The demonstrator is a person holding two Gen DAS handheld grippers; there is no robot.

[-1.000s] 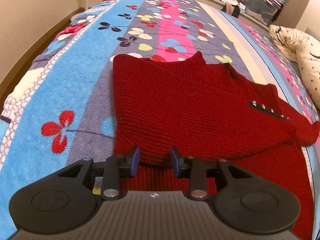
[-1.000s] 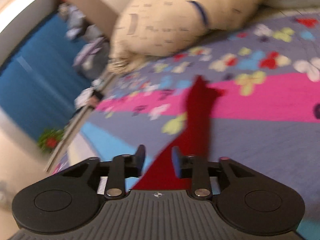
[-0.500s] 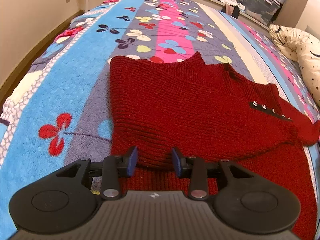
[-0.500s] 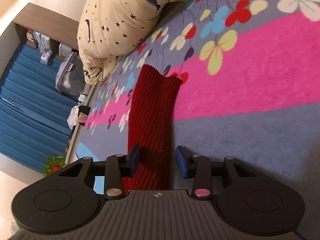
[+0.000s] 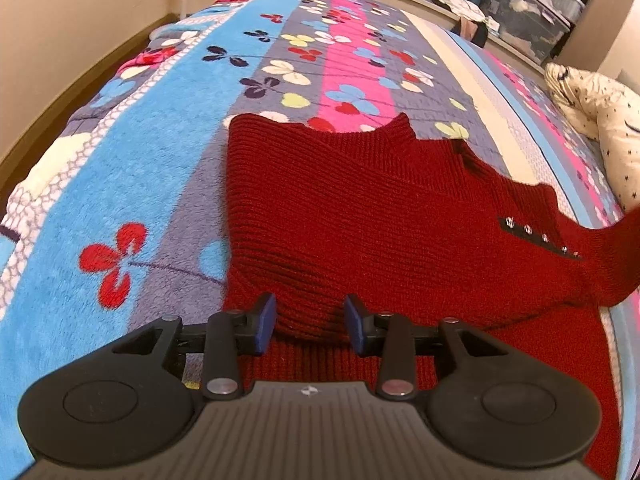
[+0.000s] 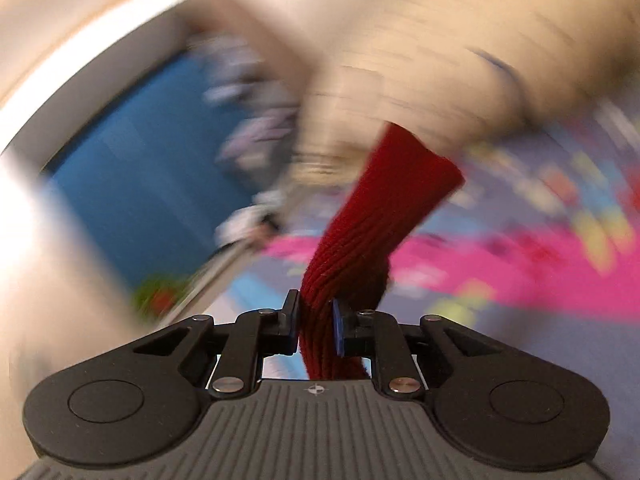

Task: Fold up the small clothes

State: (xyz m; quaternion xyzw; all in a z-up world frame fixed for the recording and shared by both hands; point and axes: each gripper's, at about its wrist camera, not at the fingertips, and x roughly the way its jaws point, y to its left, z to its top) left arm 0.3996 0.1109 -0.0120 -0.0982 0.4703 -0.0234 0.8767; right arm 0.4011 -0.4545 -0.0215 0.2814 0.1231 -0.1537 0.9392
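Nearest the right gripper (image 6: 315,328), jaws closing on the red sweater's sleeve (image 6: 384,208), carry it inward without stretching, while the left gripper (image 5: 310,322), released, straddles the sweater (image 5: 360,208) lying on the bed (image 5: 160,152)

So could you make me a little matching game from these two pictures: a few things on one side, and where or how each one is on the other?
Things:
1. red sweater
2. sleeve
3. star-print pillow
4. left gripper

States:
a. at the bed's far right edge
b. jaws apart over a knit fold
c. spread on the flowered blanket
d. pinched and lifted by the right gripper, whose jaws are closing

Pairs: 1-c, 2-d, 3-a, 4-b
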